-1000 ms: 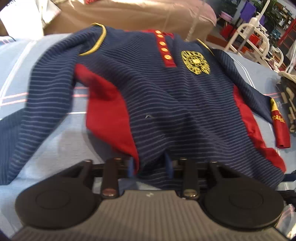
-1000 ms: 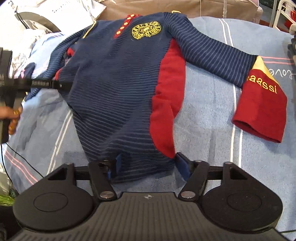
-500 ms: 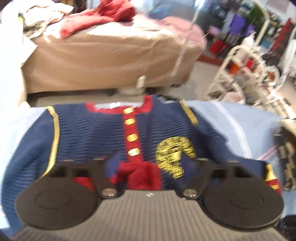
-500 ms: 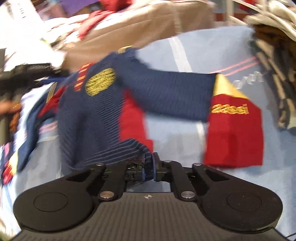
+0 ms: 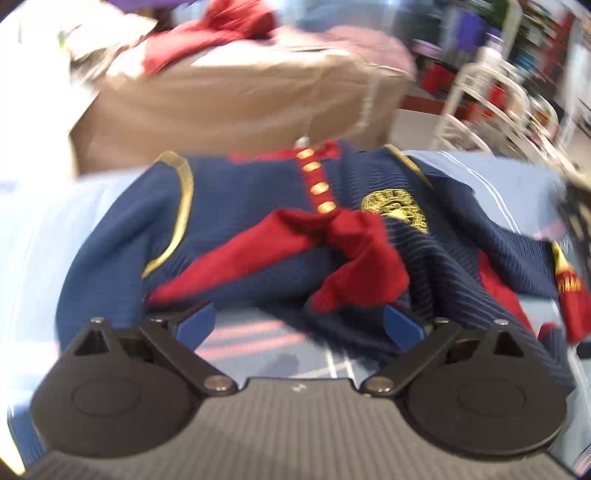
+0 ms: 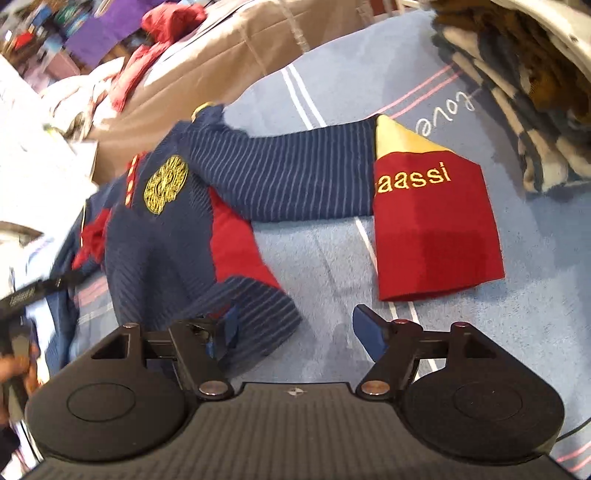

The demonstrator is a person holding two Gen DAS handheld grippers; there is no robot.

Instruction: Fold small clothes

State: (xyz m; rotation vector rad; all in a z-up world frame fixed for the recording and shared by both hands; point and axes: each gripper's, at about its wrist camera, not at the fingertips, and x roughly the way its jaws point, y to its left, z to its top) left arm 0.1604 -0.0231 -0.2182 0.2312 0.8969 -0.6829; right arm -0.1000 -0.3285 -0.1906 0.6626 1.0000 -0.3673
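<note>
A small navy striped sweater [image 5: 236,206] with red side panels, gold buttons and a gold crest lies on a light blue bedsheet [image 5: 40,236]. Its lower hem is flipped up in a bunch [image 5: 354,258] over the chest. My left gripper [image 5: 299,325] hangs just before that fold, its jaws opening wide, nothing pressed between the pads. In the right wrist view the sweater [image 6: 173,236] lies to the left, its red cuff [image 6: 432,229] spread out ahead. My right gripper [image 6: 295,328] is opening, the hem corner [image 6: 266,314] lying loose by its left finger.
A tan covered bed [image 5: 236,96] with red clothes [image 5: 221,33] stands beyond the sheet. White racks [image 5: 487,92] stand at the right. A stack of folded knitwear [image 6: 517,81] sits at the sheet's far right. A hand with the other gripper [image 6: 18,332] shows at the left edge.
Both grippers carried the sweater's hem up toward the chest, then opened and let it drop. The left gripper has pulled back and up; the right has rolled.
</note>
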